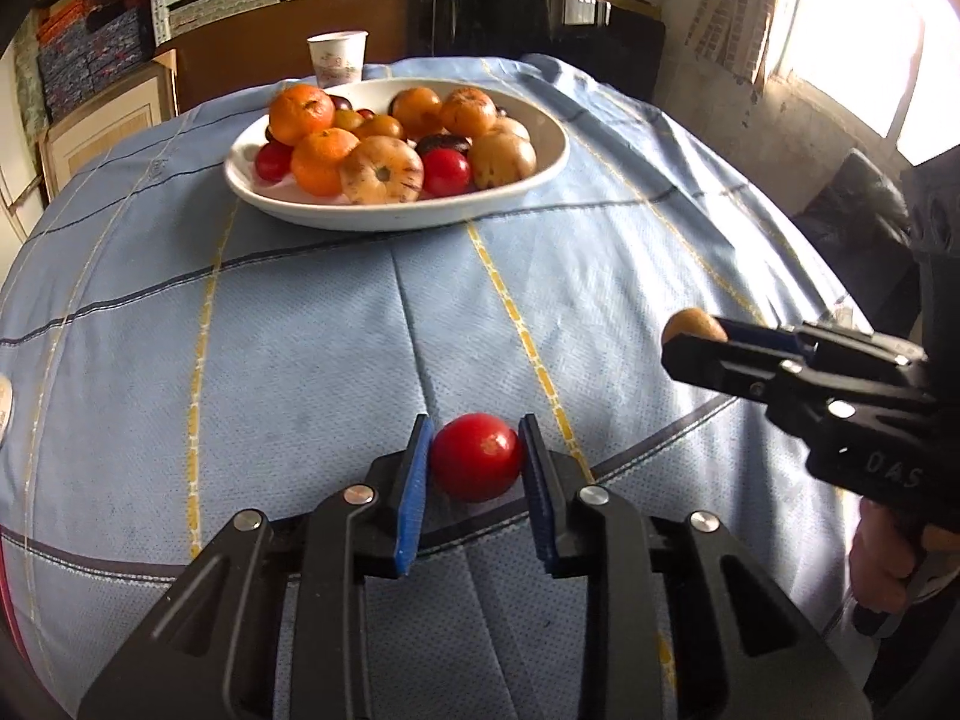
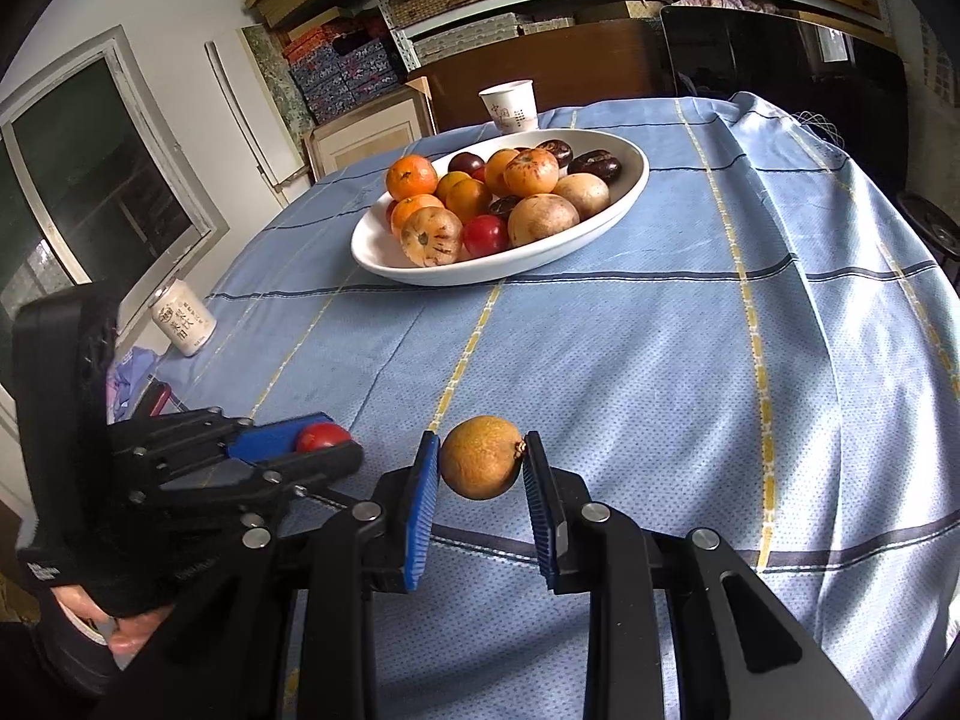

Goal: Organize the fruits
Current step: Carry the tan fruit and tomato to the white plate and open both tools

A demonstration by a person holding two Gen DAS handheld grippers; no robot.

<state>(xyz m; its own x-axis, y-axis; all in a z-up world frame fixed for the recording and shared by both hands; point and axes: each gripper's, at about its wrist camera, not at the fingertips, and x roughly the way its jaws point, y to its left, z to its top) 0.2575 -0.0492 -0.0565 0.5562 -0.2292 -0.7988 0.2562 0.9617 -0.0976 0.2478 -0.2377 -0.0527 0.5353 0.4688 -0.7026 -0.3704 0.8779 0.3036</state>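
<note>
Blue-clothed table (image 2: 660, 360) — bowl (image 2: 624, 192), cup (image 2: 509, 107), can (image 2: 183, 318).

White can (image 1: 3, 405) cut by left edge, cup (image 1: 336, 57) print illegible

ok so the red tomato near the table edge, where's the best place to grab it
Across its widest middle, coming from the near side at a downward slant. The red tomato is round and smooth and sits on the tablecloth, so pads on opposite flanks hold best. The left gripper already clamps it that way.

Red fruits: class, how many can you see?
3, others may be hidden: one between the left gripper fingers, two in the white dish, front and left edge.
</note>
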